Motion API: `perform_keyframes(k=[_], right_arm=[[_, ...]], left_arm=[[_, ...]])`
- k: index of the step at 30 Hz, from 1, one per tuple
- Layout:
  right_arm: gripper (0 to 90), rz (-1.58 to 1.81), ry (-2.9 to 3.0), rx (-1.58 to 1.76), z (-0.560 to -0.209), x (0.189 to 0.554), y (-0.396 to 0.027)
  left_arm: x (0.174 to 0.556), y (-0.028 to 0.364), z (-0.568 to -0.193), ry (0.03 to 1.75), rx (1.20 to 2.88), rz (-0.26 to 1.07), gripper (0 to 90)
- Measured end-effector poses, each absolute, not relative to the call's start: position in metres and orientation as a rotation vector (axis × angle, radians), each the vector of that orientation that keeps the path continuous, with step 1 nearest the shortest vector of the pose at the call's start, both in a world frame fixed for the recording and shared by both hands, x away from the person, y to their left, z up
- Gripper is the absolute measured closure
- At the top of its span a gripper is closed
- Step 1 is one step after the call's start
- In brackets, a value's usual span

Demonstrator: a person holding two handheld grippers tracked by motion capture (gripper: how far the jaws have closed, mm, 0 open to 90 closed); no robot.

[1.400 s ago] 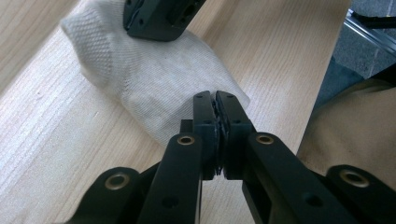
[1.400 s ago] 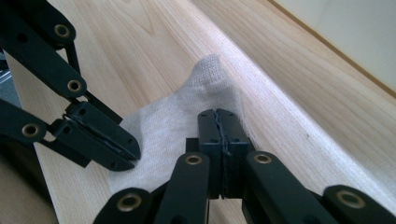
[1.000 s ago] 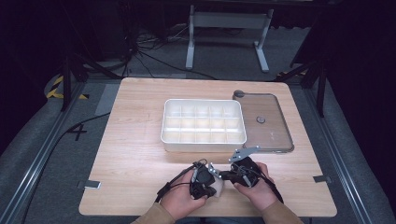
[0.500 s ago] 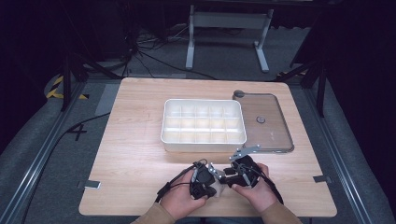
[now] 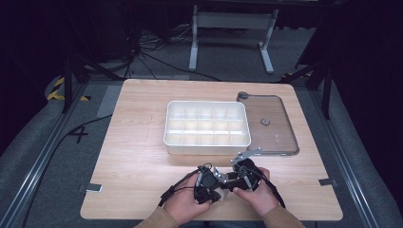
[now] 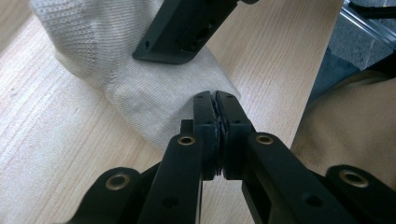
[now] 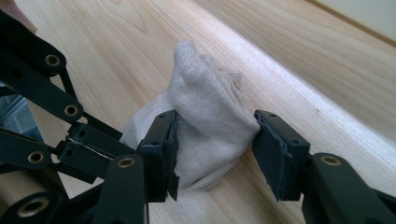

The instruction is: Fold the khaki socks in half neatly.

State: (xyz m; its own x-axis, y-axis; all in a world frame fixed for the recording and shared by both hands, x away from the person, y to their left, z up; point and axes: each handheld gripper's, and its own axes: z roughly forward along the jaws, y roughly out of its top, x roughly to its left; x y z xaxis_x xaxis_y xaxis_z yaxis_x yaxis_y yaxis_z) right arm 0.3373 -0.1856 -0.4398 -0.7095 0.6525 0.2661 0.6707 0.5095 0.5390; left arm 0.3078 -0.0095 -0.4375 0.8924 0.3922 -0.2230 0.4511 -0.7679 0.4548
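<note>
High view: your two hands come in at the bottom centre of the frame, close together near the table's (image 5: 142,190) front edge. Your left gripper (image 5: 212,183) and right gripper (image 5: 236,178) nearly meet there, with a bit of pale cloth (image 5: 223,196) showing just below them on the wood. Above them, mid-frame, sits a white tray (image 5: 206,141) split into small compartments. Just right of it lies a clear lid (image 5: 280,135) flat on the table, touching or almost touching the tray's side; you cannot tell which.

Left gripper view: your left gripper (image 6: 216,100) is clenched, its jaws pressed together at the centre of the frame with the edge of the cloth (image 6: 140,100) pinched between their tips. The cloth spreads to the upper left over the wood. A black jaw of your other gripper (image 6: 180,32) sits on it at top centre.

Right gripper view: your right gripper (image 7: 212,137) has its jaws set wide, one at each side of a bunched hump of cloth (image 7: 205,116) in mid-frame, both pads pressing into it, so it is grasping the cloth. Your left gripper's linkage (image 7: 51,116) crosses the left of the frame. The tray's wall (image 7: 364,14) shows pale at the upper right corner.
</note>
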Motion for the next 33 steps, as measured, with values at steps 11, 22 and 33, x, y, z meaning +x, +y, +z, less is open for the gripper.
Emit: perform_keyframes(k=[11, 22, 33], right_arm=[[53.1, -1.003, -2.584, -1.217, -0.448, 0.342, -0.190], [58.7, -1.003, -2.546, -1.193, -0.452, 0.344, -0.189], [71.9, -0.981, -2.522, -1.170, -0.451, 0.347, -0.187]], left_arm=[[0.307, -0.010, -0.438, 0.607, 2.551, -0.153, 87.6], [0.309, -0.010, -0.438, 0.607, 2.568, -0.169, 88.7], [0.309, -0.010, -0.437, 0.604, 2.564, -0.169, 88.5]])
